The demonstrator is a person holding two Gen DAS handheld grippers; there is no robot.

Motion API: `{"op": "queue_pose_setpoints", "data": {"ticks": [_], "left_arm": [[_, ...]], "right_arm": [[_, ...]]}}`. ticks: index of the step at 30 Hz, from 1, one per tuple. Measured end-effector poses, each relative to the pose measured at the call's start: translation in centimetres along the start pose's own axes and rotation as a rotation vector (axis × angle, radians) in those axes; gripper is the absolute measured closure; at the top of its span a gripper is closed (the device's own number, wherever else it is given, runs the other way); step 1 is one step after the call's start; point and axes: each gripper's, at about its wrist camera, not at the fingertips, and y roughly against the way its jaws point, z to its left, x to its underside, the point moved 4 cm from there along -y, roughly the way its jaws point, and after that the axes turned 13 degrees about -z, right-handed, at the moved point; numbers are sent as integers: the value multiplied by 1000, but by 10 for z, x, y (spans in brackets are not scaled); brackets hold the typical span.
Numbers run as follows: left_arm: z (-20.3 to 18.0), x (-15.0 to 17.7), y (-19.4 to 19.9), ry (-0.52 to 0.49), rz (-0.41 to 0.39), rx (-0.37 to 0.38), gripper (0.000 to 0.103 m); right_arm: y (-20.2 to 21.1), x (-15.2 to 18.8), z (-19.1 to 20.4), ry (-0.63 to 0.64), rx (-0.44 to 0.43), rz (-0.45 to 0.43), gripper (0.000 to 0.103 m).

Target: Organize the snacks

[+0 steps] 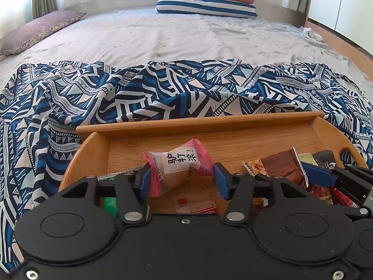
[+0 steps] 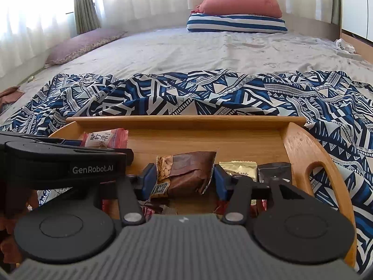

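A wooden tray (image 1: 200, 122) lies on a patterned cloth on the bed; it also shows in the right wrist view (image 2: 186, 119). My left gripper (image 1: 181, 177) is shut on a pink-ended snack packet (image 1: 179, 163) with Chinese characters, held above the tray's left part. That packet (image 2: 103, 138) and the left gripper body (image 2: 63, 163) show at the left of the right wrist view. My right gripper (image 2: 185, 178) is shut on a brown nut snack packet (image 2: 186, 171), also seen in the left wrist view (image 1: 279, 165). The right gripper's blue finger (image 1: 319, 175) is beside it.
A gold candy packet (image 2: 239, 166) and a black packet (image 2: 275, 170) lie in the tray's right part. More red and green wrappers (image 1: 198, 206) lie near the tray's front. The blue patterned cloth (image 1: 139, 88), striped pillow (image 1: 205, 5) and purple pillow (image 1: 39, 31) lie beyond.
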Motion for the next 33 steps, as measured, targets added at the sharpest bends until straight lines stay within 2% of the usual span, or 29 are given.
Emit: {"op": "queue_pose_setpoints", "data": {"ticks": [1,3,6,9,14,18,21,33], "left_arm": [[0,0,0,3,2,0,50],[1,-1,1,8,8,1,47],[3,-1,5,23,10,10,44],[4,-4,14,15,-12,-16,34],[2,-10,33,-59,-66,-51,17],[4,-14,51,-17,-84,-15,4],[3,-16,67,-1,-105,-4,0],[9,-18,128,3,-162,-23,0]], "right_arm": [[0,0,0,-3,-1,1,44],[1,0,-1,-9,-1,3,35],[5,-1,-3,-19,-1,-4,33],[12,-2,-6,-34,-4,-21,29],[25,-5,-9,-47,-8,-37,25],[37,-9,-6,-9,1,-54,19],[50,-15,-2,2,-1,-75,15],[97,-30,8,63,32,-125,5]]}}
